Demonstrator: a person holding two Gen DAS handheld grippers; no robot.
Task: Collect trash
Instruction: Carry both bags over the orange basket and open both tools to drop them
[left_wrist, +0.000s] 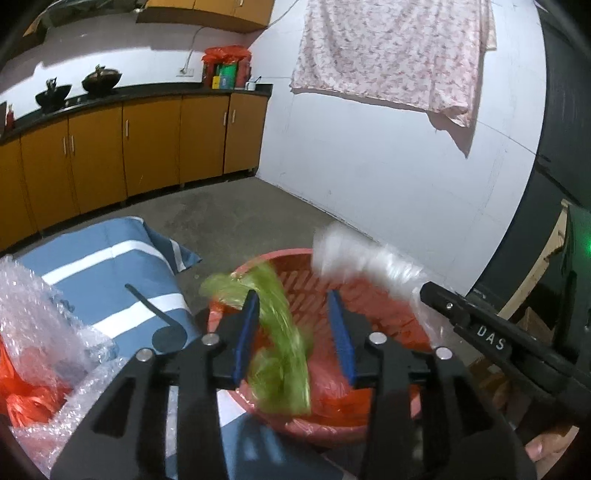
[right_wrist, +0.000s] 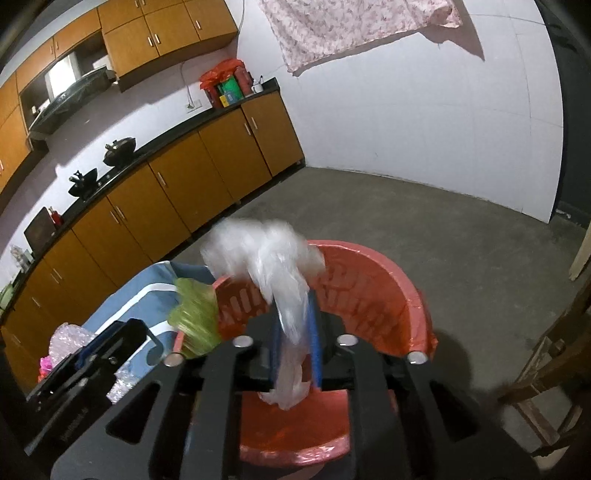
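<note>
Dropping trash into the red basket (left_wrist: 295, 266) on the floor, near centre. Green plastic bag (left_wrist: 280, 332) blurred between the left gripper (left_wrist: 295, 332) pads, jaws parted, apparently falling free. Clear plastic bag (right_wrist: 288, 295) draped between the right gripper (right_wrist: 295, 336) pads, narrowly parted, perhaps barely touching. Next: letting both fall inside, then fetching bubble wrap (left_wrist: 37, 314) at left.

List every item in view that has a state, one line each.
Left tool: open, green plastic bag loose between its fingers, over the basket.
Right tool: open, clear plastic bag between its fingers.
Red basket: upright, lined with a red bag.
Bubble wrap: crumpled on the blue cloth.
Lower cabinet doors: closed.
</note>
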